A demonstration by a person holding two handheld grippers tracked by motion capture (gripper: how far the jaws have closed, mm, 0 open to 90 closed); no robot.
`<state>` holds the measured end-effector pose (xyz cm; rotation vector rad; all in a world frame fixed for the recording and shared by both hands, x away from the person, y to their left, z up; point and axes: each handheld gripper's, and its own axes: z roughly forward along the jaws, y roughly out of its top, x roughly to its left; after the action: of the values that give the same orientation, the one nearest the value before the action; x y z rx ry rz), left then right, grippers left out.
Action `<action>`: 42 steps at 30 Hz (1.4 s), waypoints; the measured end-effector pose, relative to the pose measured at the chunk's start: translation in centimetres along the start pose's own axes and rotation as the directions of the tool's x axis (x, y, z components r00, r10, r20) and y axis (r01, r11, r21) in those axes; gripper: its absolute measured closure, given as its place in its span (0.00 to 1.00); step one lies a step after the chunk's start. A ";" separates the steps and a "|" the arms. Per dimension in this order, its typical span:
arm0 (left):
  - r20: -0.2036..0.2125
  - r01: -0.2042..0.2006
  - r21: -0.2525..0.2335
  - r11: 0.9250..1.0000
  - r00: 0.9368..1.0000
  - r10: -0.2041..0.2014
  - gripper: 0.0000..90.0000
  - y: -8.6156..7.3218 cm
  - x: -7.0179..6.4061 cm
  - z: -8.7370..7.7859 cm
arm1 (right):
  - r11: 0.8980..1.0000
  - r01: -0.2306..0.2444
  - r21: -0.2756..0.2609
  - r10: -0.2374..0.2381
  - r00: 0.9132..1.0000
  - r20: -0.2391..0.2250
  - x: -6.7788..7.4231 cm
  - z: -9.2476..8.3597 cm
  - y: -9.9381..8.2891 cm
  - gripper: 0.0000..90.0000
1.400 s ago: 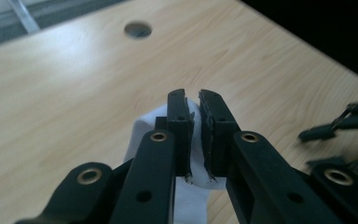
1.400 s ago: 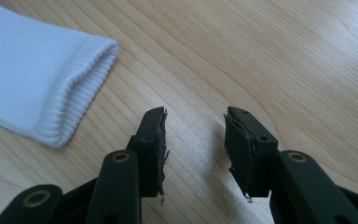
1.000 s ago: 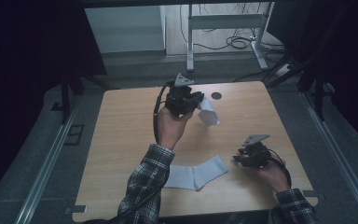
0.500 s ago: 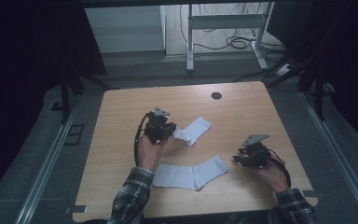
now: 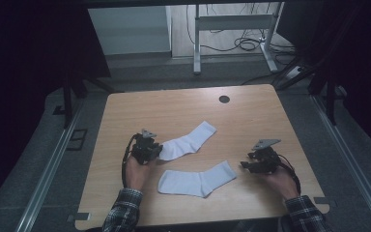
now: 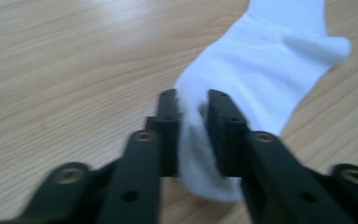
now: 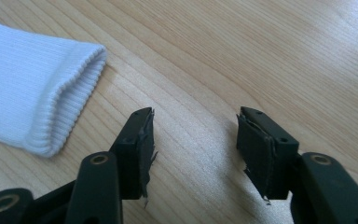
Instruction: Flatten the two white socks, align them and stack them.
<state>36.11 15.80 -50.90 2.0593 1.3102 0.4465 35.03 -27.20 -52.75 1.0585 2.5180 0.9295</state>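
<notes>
Loosening around the upper sock (image 6: 261, 70), left gripper (image 6: 193, 121) fingers have just been opening; right gripper (image 7: 196, 149) fingers released.

table (image 5: 140, 116): we see pale wood grain, smooth, faint sheen
socks (image 5: 188, 142): we see white knit cloth, matt, ribbed cuff
pads (image 7: 256, 149): we see black, matt, frayed edges

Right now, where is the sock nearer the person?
In the high view, nearer sock lies flat at the table's front middle, between both hands, below the other sock.
</notes>
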 end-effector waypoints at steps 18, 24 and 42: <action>-0.078 0.020 -0.021 1.000 0.997 -0.022 0.41 -3.9 1.4 0.5 | 1.000 -0.010 -0.013 0.011 1.000 0.008 0.2 0.2 -0.1 0.41; -0.059 0.040 -0.036 0.999 0.997 -0.042 0.34 -4.3 1.9 0.7 | 1.000 -0.013 -0.011 0.013 1.000 0.010 0.2 0.2 -0.1 0.41; -0.059 0.040 -0.035 0.999 0.997 -0.042 0.33 -4.4 1.9 0.6 | 0.999 -0.031 -0.037 0.030 0.999 -0.014 0.1 0.2 2.3 0.48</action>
<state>34.35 18.52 -54.42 2.0017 1.3683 0.5117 36.31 -25.86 -51.46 1.0861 2.4923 0.9906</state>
